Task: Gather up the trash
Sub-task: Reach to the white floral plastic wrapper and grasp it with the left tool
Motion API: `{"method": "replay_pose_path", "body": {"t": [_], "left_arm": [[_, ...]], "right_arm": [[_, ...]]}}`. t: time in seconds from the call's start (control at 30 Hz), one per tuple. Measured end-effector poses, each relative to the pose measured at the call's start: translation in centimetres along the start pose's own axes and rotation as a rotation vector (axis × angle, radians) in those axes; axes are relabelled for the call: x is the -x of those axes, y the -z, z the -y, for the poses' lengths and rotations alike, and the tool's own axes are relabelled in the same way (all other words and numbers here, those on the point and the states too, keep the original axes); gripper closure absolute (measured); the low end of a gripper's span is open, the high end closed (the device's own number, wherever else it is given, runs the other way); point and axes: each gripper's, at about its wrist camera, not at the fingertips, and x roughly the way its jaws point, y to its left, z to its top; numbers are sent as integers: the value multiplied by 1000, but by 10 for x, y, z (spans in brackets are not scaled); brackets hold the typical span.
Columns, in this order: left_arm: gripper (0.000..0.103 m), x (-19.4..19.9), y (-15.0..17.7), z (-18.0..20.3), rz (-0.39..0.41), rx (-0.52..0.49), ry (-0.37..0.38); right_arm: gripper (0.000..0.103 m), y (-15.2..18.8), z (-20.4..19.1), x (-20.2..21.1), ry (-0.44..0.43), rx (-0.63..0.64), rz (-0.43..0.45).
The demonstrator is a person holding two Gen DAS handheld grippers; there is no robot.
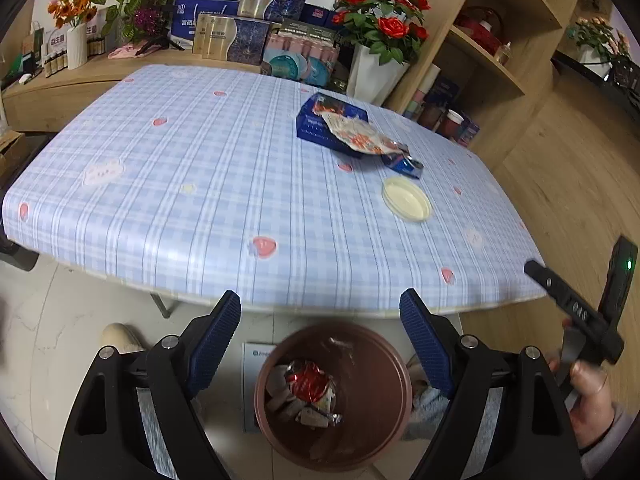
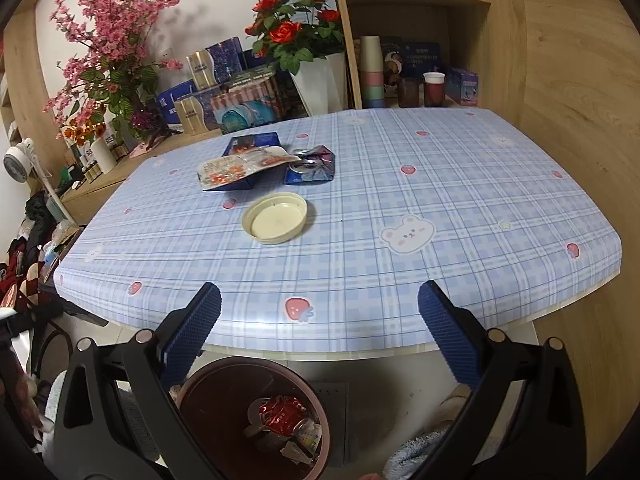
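A brown round bin (image 1: 334, 396) stands on the floor below the table's near edge, holding a red wrapper (image 1: 309, 386) and other scraps. My left gripper (image 1: 320, 344) hangs open just above the bin with nothing between its fingers. On the checked tablecloth lie a dark blue box (image 1: 320, 122), a crumpled printed wrapper (image 1: 362, 138), a small blue packet (image 1: 404, 166) and a cream lid (image 1: 406, 199). My right gripper (image 2: 320, 334) is open and empty at the table's front edge, above the bin (image 2: 256, 416); the lid (image 2: 279, 218) and wrappers (image 2: 240, 168) lie beyond it.
The table (image 2: 360, 320) fills most of both views. Behind it are gift boxes, a white vase of red roses (image 1: 378, 66) and wooden shelves (image 1: 484, 60) with cups. A hand holding the other gripper's handle (image 1: 588, 380) shows at the right; a slipper (image 1: 120, 338) rests on the floor.
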Motion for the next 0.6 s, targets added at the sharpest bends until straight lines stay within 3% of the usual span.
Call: {"method": "replay_pose_path", "body": {"t": [0.5,0.6], "left_arm": [[25,-93,-126,20,50,58,71],[31,-124,-147,23,41,81,75]], "right_arm": [[6,-30,18,-67,32,2,-42],[6,-41,19,-87,34,11,-53]]}}
